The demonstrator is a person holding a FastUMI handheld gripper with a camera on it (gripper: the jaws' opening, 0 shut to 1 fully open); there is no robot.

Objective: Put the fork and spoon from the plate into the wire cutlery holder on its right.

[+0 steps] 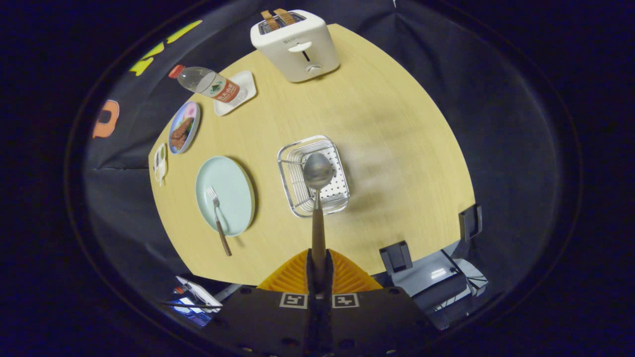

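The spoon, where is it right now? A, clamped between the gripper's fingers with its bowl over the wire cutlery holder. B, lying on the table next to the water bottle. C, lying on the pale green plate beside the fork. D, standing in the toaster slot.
A: the spoon has its handle pinched in the shut gripper and its bowl hangs over the wire cutlery holder, while the fork lies alone on the plate.

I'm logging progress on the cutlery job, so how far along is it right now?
Nothing is in the wire cutlery holder yet. In hand: the gripper is shut on the spoon by its handle, its bowl held above the holder, so the spoon is off the plate but not dropped in. Left: release the spoon, then fetch the fork, which lies on the plate with its handle over the rim.
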